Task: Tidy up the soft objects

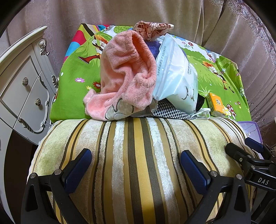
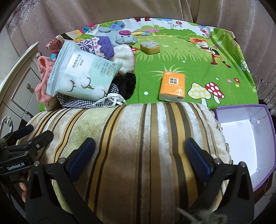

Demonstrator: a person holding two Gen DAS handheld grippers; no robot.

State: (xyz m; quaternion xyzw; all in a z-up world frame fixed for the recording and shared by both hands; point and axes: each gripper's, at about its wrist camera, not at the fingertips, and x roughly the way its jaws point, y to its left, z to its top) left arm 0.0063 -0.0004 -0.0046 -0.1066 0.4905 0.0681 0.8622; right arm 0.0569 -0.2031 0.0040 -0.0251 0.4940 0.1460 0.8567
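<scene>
A striped yellow-brown cushion [image 1: 138, 163] lies at the near edge of the cartoon-print table cloth [image 1: 75, 72]; it also fills the right wrist view [image 2: 134, 151]. My left gripper [image 1: 136, 172] is open, its jaws spread above the cushion. My right gripper [image 2: 139, 156] is open above the cushion's right part. Beyond lies a pile: a pink fleece cloth [image 1: 127, 74], a cotton tissue pack [image 2: 81, 72], a purple knit hat [image 2: 100, 44], a grey plush toy [image 2: 120, 37], a checked cloth [image 2: 74, 101]. An orange tissue packet [image 2: 172, 86] and a sponge [image 2: 149, 45] lie apart.
An open purple box with a white inside [image 2: 245, 137] stands right of the cushion. A white dresser with drawers [image 1: 22, 86] stands at the left. Pinkish curtains [image 1: 155, 12] hang behind the table. White earphone cord [image 2: 112, 100] lies by the pile.
</scene>
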